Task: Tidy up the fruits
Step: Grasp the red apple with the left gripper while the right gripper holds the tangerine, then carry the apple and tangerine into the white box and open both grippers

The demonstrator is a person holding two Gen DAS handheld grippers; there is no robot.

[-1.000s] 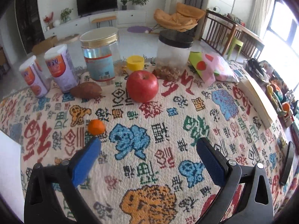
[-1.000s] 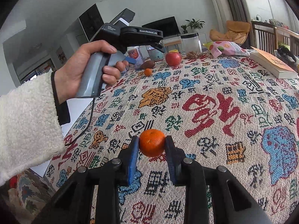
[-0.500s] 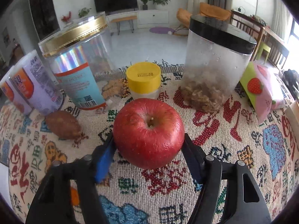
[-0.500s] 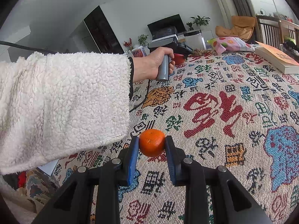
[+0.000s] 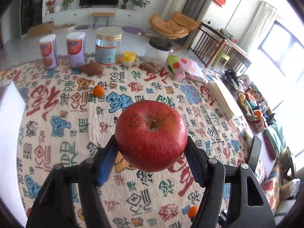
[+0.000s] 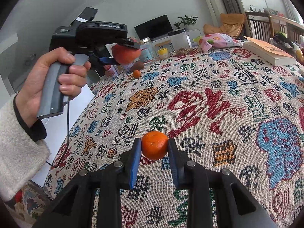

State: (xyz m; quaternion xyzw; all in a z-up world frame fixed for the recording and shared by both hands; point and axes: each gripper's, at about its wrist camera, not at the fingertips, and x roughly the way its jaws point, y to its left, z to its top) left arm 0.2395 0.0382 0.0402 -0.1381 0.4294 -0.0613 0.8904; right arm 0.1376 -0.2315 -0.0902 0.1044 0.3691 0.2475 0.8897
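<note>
Left claw [image 5: 152, 152] clamped on a red apple [image 5: 151, 135], stem end facing the camera, carried clear above the patterned cloth-covered surface [image 5: 57, 133]. Right claw [image 6: 154, 148] closed on a small mandarin [image 6: 154, 145], low over the same cloth. A second mandarin [image 5: 98, 90] lies loose on the cloth, near a sweet potato [image 5: 91, 68] and a row of jars [image 5: 108, 46] at the far edge.

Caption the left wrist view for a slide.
Left hand-held gripper holds red apple above patterned tablecloth.

jars [image 5: 108, 46] crowd far edge; tablecloth [image 5: 57, 144] centre open
</note>
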